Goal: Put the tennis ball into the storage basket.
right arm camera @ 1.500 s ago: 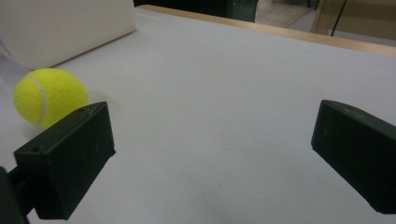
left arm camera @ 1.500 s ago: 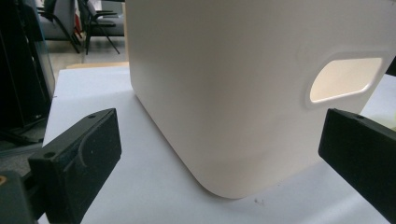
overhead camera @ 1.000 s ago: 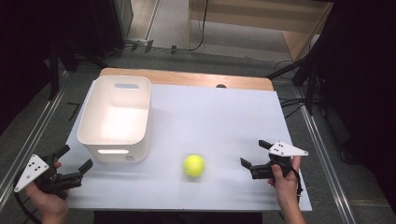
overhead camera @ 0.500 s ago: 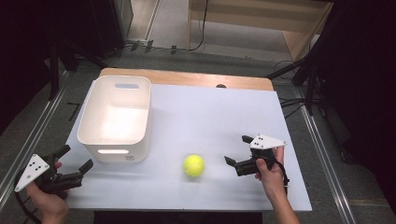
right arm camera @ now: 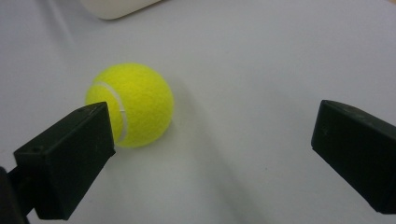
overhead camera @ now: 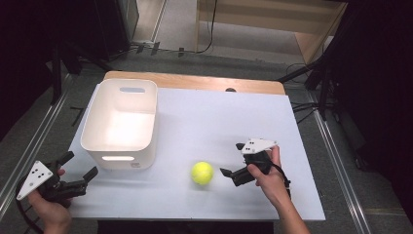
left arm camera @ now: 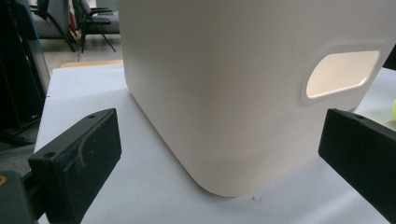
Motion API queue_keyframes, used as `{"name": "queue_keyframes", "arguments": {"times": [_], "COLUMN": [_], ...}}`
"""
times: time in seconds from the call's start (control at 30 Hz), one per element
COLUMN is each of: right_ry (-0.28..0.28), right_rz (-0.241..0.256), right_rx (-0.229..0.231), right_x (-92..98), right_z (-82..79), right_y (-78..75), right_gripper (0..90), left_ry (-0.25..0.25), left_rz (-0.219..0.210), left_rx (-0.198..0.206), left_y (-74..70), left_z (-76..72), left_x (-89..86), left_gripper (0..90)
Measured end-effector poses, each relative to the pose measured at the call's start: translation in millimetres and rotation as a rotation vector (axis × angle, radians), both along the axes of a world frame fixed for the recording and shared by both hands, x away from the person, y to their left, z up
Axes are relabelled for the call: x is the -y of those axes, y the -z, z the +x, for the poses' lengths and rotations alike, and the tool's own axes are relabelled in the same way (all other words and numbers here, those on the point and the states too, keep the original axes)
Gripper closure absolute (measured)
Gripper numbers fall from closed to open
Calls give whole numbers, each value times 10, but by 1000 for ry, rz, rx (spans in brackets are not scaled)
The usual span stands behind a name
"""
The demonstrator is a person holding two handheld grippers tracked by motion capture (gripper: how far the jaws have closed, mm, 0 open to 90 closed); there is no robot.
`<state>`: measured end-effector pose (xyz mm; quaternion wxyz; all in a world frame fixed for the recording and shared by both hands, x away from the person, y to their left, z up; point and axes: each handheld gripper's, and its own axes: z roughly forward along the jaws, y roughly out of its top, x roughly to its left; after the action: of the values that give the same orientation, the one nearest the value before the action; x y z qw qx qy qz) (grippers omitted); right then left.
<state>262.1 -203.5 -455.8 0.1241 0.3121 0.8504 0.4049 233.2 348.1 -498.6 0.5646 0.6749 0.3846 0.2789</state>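
Note:
A yellow tennis ball (overhead camera: pixel 202 172) lies on the white table (overhead camera: pixel 204 122), right of the white bin (overhead camera: pixel 121 122). My right gripper (overhead camera: pixel 232 159) is open, just right of the ball and pointing at it. In the right gripper view the ball (right arm camera: pixel 133 103) sits ahead, partly behind the left jaw, with the right gripper (right arm camera: pixel 210 140) wide open. My left gripper (overhead camera: pixel 78 165) is open at the table's near left corner, aimed at the bin. The left gripper view has the bin's wall (left arm camera: pixel 243 93) with its handle slot close ahead, the left gripper (left arm camera: pixel 219 154) empty.
The bin stands at the table's left, empty inside. A wooden strip (overhead camera: pixel 195 82) edges the table's far side. Dark stands and cables surround the table on the floor.
My right gripper has moved left across the table toward the ball and now sits just beside it. The left gripper and the ball have stayed in place.

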Motion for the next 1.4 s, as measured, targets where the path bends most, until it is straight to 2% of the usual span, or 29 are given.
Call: {"name": "queue_keyframes", "arguments": {"times": [0.37,0.47,0.87,1.07,1.4], "right_ry": [-39,-57,-119,-166,-207], "right_rz": [-56,-81,-113,-151,-210], "right_rx": [-19,-36,-67,-84,-111], "right_x": [-182,-241,-413,-515,-638], "right_z": [34,51,77,90,111], "right_y": [-36,-28,1,25,55], "right_gripper": [0,0,0,0,0], "left_ry": [0,-1,-1,-1,3], "left_rz": [3,5,15,16,13], "left_rx": [1,0,-1,-1,0], "left_y": [0,-1,-3,-3,-3], "left_z": [-1,-2,-4,-4,-5], "left_x": [2,2,7,8,4], "left_gripper": [0,0,0,0,0]}}
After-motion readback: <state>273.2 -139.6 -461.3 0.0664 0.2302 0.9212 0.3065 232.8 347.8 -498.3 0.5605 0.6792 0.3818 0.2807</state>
